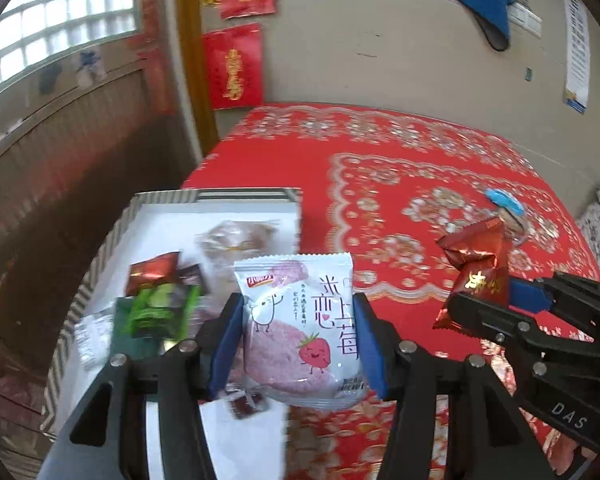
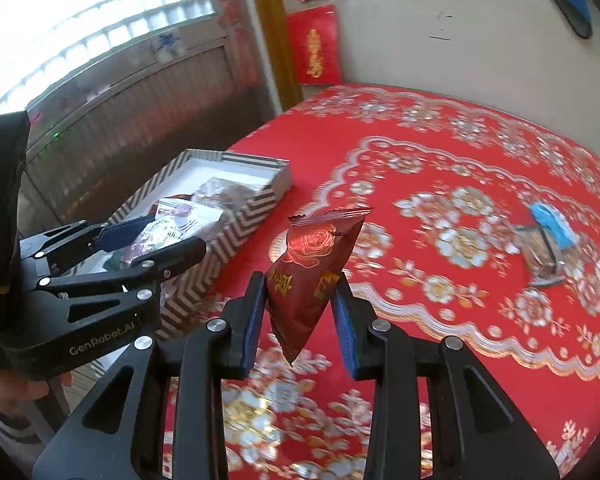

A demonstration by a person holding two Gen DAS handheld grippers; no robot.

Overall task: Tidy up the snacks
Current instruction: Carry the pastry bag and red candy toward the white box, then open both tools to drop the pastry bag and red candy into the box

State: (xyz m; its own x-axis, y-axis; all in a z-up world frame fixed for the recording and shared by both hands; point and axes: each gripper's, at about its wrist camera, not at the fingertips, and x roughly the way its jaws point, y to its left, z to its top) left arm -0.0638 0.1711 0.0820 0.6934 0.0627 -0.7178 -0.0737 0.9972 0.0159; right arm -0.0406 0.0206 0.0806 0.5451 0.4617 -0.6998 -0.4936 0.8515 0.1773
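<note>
Left gripper [image 1: 300,336] clamped on a white, pillow-shaped plastic packet printed with pink strawberry cakes [image 1: 300,328], held above the near edge of the open zigzag-patterned cardboard box [image 2: 236,236] at the left of the red floral tablecloth [image 1: 400,200]. Right gripper [image 2: 300,304] clamped on a dark red foil sachet with a gold rose motif [image 2: 312,272], held over the cloth just right of the box. Both packets appear light, air-filled and crushable; the film is probably slippery, so a grip across the flat middle or the crimped seam seems safest. A blue-labelled snack [image 2: 548,236] lies at the far right, well apart.
</note>
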